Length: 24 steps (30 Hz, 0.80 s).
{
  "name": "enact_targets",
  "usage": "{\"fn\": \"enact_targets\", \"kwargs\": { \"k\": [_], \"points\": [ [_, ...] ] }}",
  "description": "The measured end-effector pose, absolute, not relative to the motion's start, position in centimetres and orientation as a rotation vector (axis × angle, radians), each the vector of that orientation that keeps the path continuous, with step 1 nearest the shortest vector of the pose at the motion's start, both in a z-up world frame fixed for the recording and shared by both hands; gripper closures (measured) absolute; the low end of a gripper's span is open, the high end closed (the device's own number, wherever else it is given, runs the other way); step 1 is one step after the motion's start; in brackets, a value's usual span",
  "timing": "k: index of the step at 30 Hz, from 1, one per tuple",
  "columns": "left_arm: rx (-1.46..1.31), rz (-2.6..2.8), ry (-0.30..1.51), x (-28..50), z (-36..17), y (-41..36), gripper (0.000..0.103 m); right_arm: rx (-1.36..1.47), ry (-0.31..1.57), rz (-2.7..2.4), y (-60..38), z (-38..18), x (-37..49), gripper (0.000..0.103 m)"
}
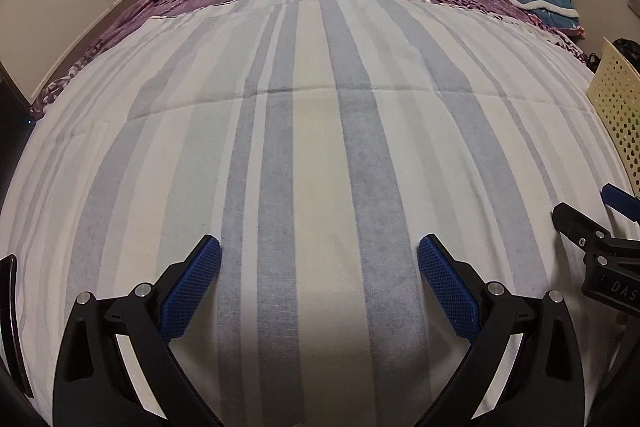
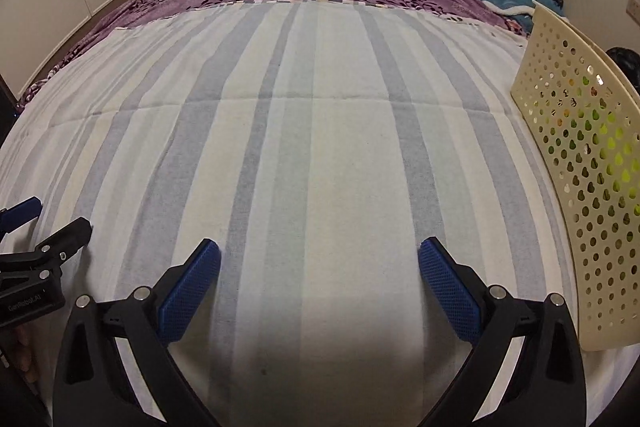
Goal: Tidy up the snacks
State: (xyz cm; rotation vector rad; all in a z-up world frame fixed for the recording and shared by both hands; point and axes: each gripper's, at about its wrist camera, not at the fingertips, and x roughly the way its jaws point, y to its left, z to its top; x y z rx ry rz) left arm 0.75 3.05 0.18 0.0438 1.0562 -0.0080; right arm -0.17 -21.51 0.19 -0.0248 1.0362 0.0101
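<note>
One cream plastic basket (image 2: 576, 163) with perforated walls stands upright on the striped bed sheet (image 2: 320, 147), at the right side of the bed. Through the perforations, yellow-green contents (image 2: 612, 147) show inside; their packaging cannot be identified. The left wrist view shows only the basket's edge.

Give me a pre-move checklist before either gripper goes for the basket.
1. Left gripper open, nothing between its blue pads: ok.
2. Right gripper open and empty: ok.
3. Cream perforated plastic basket in view at the right: ok.
4. Basket contents: green and yellow shapes show through the holes, type unclear: cannot tell.
5. Loose snacks on the blue-and-white striped sheet: none visible: not ok.
</note>
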Motion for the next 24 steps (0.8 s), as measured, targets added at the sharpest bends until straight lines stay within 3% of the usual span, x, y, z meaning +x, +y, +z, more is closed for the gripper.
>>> {"fn": "enact_targets", "kwargs": {
  "k": [24],
  "points": [
    [0.044,-0.008,1.058,0.78,0.36,2.98,0.002,-0.028,1.035,0.009,-21.76,0.05,0.50,0.005]
  ]
}}
